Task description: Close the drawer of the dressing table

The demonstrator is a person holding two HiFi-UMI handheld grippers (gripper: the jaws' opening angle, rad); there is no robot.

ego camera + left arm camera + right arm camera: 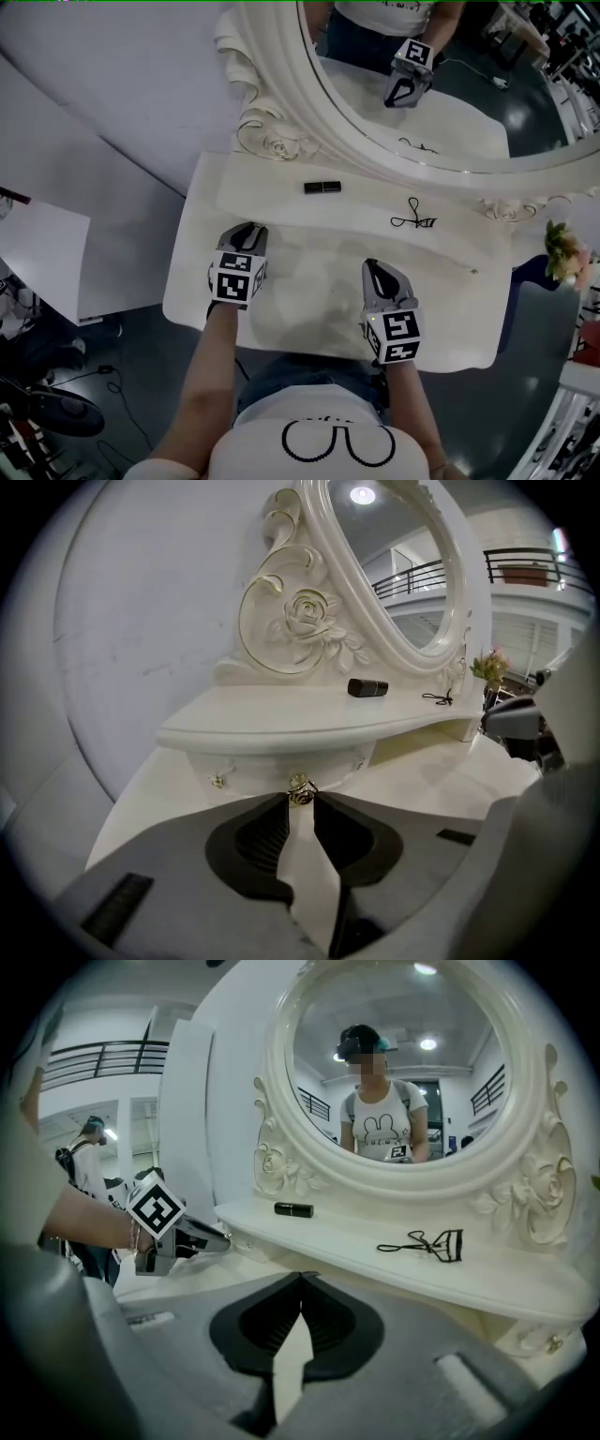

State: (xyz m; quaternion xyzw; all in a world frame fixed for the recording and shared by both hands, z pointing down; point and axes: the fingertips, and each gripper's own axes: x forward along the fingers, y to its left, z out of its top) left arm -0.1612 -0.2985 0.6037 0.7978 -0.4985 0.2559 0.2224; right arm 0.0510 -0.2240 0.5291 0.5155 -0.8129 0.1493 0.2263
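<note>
A small white drawer [272,766] sits under the raised shelf [375,211] of the white dressing table [450,309]. Its front lies just behind the shelf's rim. My left gripper [300,800] has its jaw tips closed on the drawer's gold knob [301,790]. In the head view the left gripper [246,232] points at the shelf's front edge and the drawer is hidden beneath the shelf. My right gripper [372,268] hovers over the lower tabletop to the right. In its own view the right gripper [300,1280] is shut, tips touching and nothing between them.
A black tube [322,187] and an eyelash curler [413,217] lie on the shelf. The oval mirror [441,103] in its carved frame rises behind them. Pink flowers [565,251] stand past the table's right end. A second gold knob [217,781] shows left of the gripped one.
</note>
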